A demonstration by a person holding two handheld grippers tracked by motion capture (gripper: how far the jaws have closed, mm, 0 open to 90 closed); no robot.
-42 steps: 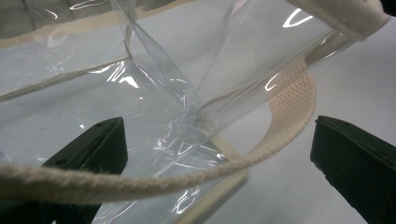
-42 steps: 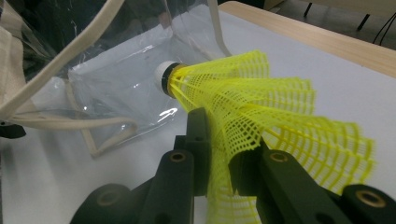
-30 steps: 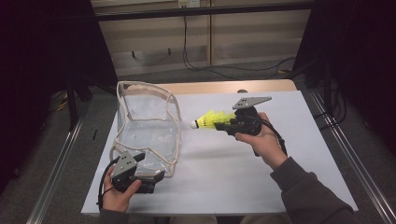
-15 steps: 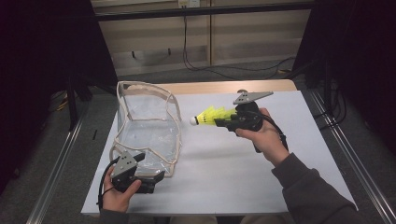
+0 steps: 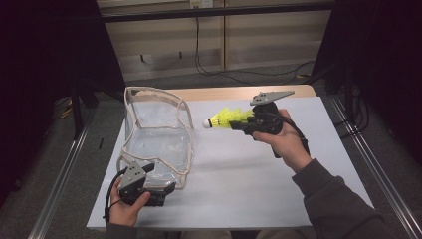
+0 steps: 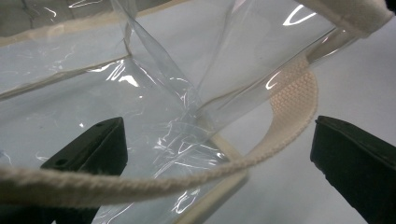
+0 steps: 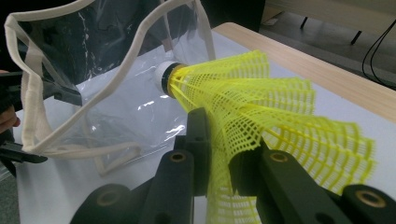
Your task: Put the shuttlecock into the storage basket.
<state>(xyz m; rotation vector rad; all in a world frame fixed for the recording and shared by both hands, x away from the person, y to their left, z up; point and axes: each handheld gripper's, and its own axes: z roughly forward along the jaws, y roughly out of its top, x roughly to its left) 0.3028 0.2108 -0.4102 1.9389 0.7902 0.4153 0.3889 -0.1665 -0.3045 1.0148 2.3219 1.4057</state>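
A clear plastic bag [image 5: 159,134] with cream trim stands with its mouth facing up on the left of the white table sheet [image 5: 239,184]. My left gripper [image 5: 166,189] lies at the bag's near corner. Its jaws are wide apart and open, with the bag's corner [image 6: 163,93] and a cream strap [image 6: 294,102] between them [image 6: 219,154]. My right gripper [image 5: 244,122] is held above the table to the right of the bag. It is shut on the mesh skirt of a yellow shuttlecock [image 5: 226,118]. The shuttlecock's [image 7: 261,107] white cork points at the bag [image 7: 116,107].
The white sheet spreads out bare in front of and to the right of the bag. A wooden table edge [image 5: 224,92] runs along the far side. Metal rails [image 5: 368,154] flank the table, and cables [image 5: 239,72] lie on the floor behind.
My right gripper has lifted the shuttlecock slightly, keeping it pointed at the bag. The left gripper and the bag have stayed put.
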